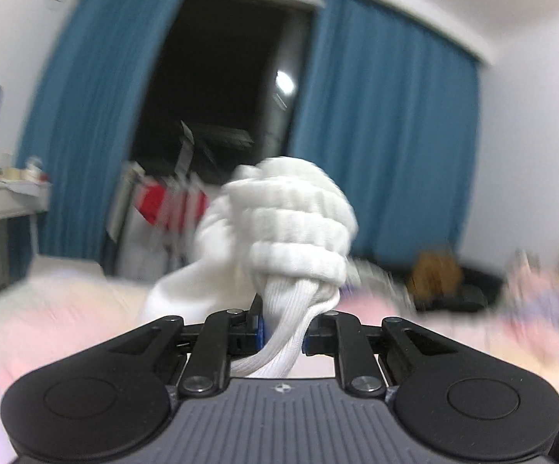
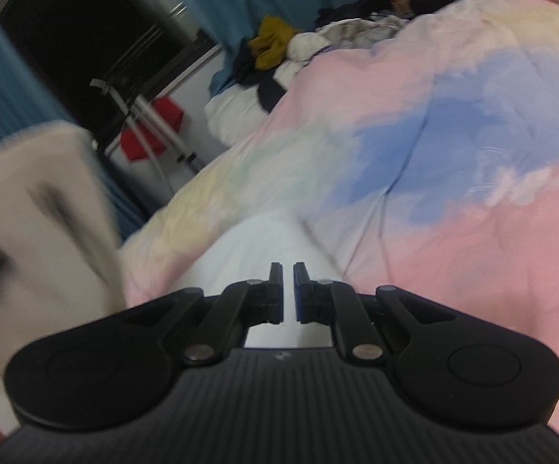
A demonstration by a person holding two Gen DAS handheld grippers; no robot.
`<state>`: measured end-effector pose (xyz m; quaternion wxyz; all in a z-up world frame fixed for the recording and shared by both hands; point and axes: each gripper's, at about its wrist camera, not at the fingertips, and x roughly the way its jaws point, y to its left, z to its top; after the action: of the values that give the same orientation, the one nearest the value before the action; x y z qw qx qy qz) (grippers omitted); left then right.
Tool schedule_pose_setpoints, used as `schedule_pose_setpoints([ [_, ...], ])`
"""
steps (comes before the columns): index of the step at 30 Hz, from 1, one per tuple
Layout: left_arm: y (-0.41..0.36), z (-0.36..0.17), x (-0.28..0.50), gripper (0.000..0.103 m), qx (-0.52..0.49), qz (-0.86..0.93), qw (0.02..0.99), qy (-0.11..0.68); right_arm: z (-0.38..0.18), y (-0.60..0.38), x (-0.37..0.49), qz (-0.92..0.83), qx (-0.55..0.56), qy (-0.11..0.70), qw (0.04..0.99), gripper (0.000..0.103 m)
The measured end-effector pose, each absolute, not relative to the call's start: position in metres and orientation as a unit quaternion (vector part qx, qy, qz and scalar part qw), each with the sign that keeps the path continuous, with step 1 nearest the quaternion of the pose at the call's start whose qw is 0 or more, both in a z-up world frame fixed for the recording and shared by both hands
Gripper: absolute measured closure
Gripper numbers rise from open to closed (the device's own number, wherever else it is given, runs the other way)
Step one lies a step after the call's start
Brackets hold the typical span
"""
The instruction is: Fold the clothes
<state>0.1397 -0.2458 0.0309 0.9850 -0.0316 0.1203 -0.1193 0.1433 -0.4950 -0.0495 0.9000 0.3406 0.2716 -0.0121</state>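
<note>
Home bedroom: bed covered by pastel duvet (image 2: 453,154), clothes heaped (image 2: 318,46) at far edge, blue curtains (image 1: 387,123) hung beside dark window (image 1: 221,77), drying rack (image 2: 144,116) seen.

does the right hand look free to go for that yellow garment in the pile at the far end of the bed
Probably yes: the right tongs are shut on nothing, and only bare bedspread lies between them and the yellow garment.

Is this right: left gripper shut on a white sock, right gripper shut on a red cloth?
Not quite. The left gripper is shut on the white sock, but the right gripper holds nothing: the right wrist view shows its jaws near closed and empty above the pastel bedcover.
</note>
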Motion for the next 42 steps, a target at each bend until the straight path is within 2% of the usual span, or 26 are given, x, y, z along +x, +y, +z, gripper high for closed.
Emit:
schedule_pose_setpoints([
  [4, -0.308, -0.033, 0.157, 0.086, 0.066, -0.154, 0.961, 0.221, -0.054, -0.516, 0.143, -0.026, 0.364, 0.269, 0.891, 0.094],
  [10, -0.325, -0.052, 0.176, 0.081, 0.092, -0.162, 0.956, 0.225, -0.049, -0.522, 0.145, 0.011, 0.364, 0.267, 0.892, 0.094],
  [13, -0.319, -0.049, 0.192, 0.071, 0.103, -0.179, 0.949, 0.237, -0.050, -0.524, 0.150, 0.041, 0.374, 0.275, 0.885, 0.094],
  [14, -0.306, -0.051, 0.198, 0.063, 0.107, -0.187, 0.945, 0.246, -0.051, -0.525, 0.152, 0.049, 0.380, 0.279, 0.881, 0.094],
  [16, -0.255, -0.060, 0.182, 0.058, 0.115, -0.204, 0.937, 0.260, -0.055, -0.527, 0.155, 0.055, 0.392, 0.283, 0.874, 0.094],
  [18, -0.239, -0.061, 0.161, 0.046, 0.130, -0.213, 0.932, 0.263, -0.058, -0.528, 0.157, 0.058, 0.404, 0.286, 0.867, 0.092],
  [20, -0.224, -0.060, 0.135, 0.044, 0.151, -0.216, 0.928, 0.262, -0.059, -0.529, 0.160, 0.062, 0.411, 0.291, 0.862, 0.084],
  [22, -0.209, -0.055, 0.115, 0.043, 0.171, -0.216, 0.924, 0.264, -0.060, -0.528, 0.163, 0.069, 0.416, 0.291, 0.859, 0.063],
  [25, -0.182, -0.049, 0.085, 0.042, 0.198, -0.208, 0.923, 0.258, -0.060, -0.524, 0.168, 0.093, 0.429, 0.290, 0.851, 0.043],
  [27, -0.171, -0.044, 0.049, 0.035, 0.212, -0.190, 0.926, 0.248, -0.059, -0.519, 0.171, 0.111, 0.431, 0.288, 0.848, 0.034],
  [30, -0.153, -0.047, 0.043, 0.033, 0.191, -0.173, 0.931, 0.259, -0.050, -0.503, 0.179, 0.131, 0.392, 0.286, 0.865, 0.021],
  [34, -0.142, -0.054, 0.046, 0.033, 0.177, -0.174, 0.931, 0.269, -0.044, -0.473, 0.198, 0.135, 0.297, 0.302, 0.896, 0.018],
  [38, -0.137, -0.058, 0.049, 0.033, 0.177, -0.176, 0.930, 0.270, -0.053, -0.454, 0.213, 0.109, 0.220, 0.326, 0.913, 0.020],
  [42, -0.129, -0.058, 0.056, 0.033, 0.163, -0.181, 0.931, 0.272, -0.065, -0.465, 0.220, 0.109, 0.266, 0.332, 0.899, 0.020],
])
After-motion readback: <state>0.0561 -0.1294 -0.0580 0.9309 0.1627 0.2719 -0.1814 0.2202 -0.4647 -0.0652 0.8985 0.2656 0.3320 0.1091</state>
